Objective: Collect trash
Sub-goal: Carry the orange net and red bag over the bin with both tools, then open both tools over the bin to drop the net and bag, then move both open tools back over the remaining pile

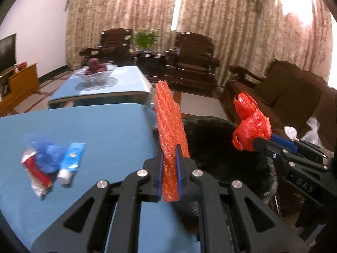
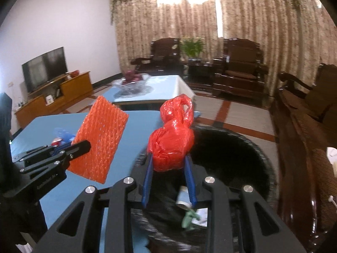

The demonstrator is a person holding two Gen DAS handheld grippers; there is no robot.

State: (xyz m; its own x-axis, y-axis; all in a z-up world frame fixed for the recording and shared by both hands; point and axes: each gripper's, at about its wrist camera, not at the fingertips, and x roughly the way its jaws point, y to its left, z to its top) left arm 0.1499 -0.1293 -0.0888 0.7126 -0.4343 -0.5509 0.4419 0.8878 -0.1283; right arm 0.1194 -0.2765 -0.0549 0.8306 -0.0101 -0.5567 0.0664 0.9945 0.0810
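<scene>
My left gripper (image 1: pixel 170 158) is shut on an orange foam net sheet (image 1: pixel 171 126), held upright at the table's right edge; the sheet also shows in the right wrist view (image 2: pixel 99 141). My right gripper (image 2: pixel 168 162) is shut on a knotted red plastic bag (image 2: pixel 171 145), held over the black-lined trash bin (image 2: pixel 242 147). The bag also shows in the left wrist view (image 1: pixel 250 126). On the blue table (image 1: pixel 101 126) lie a crumpled blue wrapper (image 1: pixel 49 158), a red tube (image 1: pixel 40 175) and a blue tube (image 1: pixel 70 162).
The bin (image 1: pixel 221 147) stands right of the table and holds a can (image 2: pixel 183 198) and green scrap (image 2: pixel 189 217). A second blue table with a glass fruit bowl (image 1: pixel 95 73) is behind. Dark wooden chairs (image 1: pixel 191 61) and a sofa (image 1: pixel 284 97) stand beyond and right.
</scene>
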